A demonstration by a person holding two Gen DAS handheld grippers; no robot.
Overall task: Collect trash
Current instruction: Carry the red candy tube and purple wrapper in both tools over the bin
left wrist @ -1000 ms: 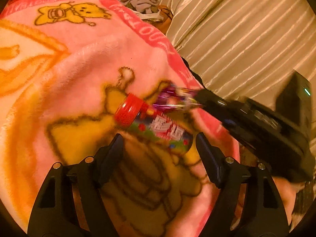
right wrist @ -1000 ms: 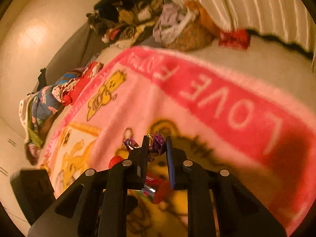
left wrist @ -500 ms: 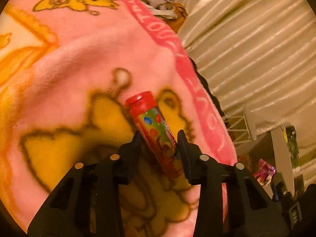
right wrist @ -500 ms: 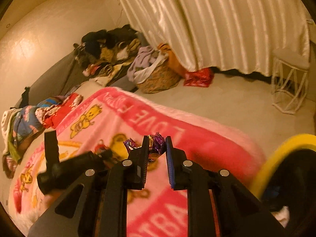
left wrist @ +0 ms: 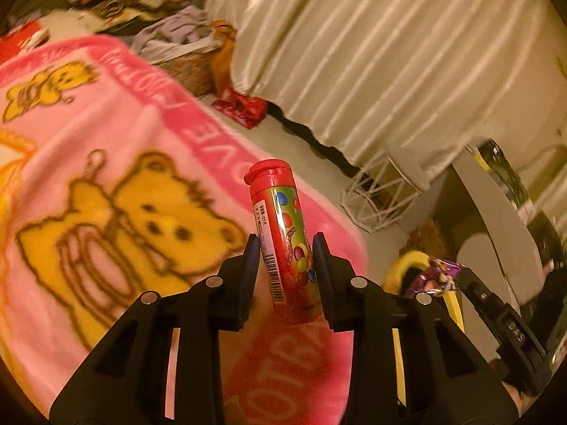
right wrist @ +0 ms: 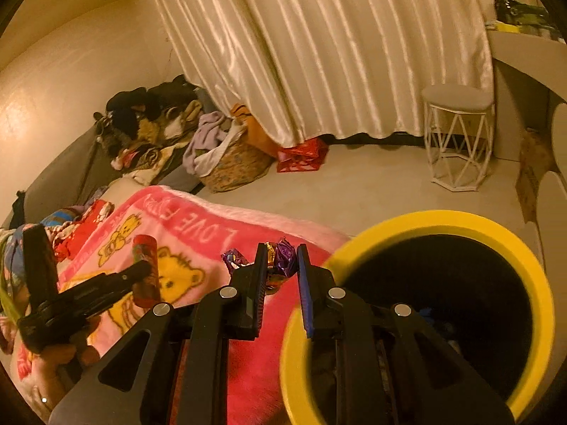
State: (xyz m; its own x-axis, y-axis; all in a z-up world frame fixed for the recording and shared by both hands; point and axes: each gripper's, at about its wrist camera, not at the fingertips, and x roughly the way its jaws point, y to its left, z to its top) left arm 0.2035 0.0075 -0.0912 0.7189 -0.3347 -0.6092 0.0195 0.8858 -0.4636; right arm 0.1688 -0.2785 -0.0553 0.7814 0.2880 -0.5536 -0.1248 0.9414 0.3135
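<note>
A red-capped candy tube (left wrist: pixel 283 233) stands upright between the fingers of my left gripper (left wrist: pixel 285 248), lifted above the pink bear blanket (left wrist: pixel 106 124). The jaws are still closing and both pads press on it. My right gripper (right wrist: pixel 281 258) is shut on a crumpled purple foil wrapper (right wrist: pixel 283 255), just left of the rim of a yellow-rimmed black bin (right wrist: pixel 460 219). The right wrist view shows the left gripper (right wrist: pixel 141 272) with the tube (right wrist: pixel 145 251) at the left. In the left wrist view, the wrapper (left wrist: pixel 434 276) hangs by the bin rim (left wrist: pixel 407 262).
On the floor beyond the bed are a white wire stool (right wrist: pixel 457 141), a wicker basket of clothes (right wrist: pixel 230 166) and a red bag (right wrist: pixel 301 156) under cream curtains (right wrist: pixel 319 53). A clothes pile (right wrist: pixel 149 124) lies at the back left, with a desk edge (right wrist: pixel 524 53) at the right.
My left gripper closed on the candy tube and lifted it off the blanket. My right gripper carried the wrapper rightward off the blanket to the yellow bin's rim.
</note>
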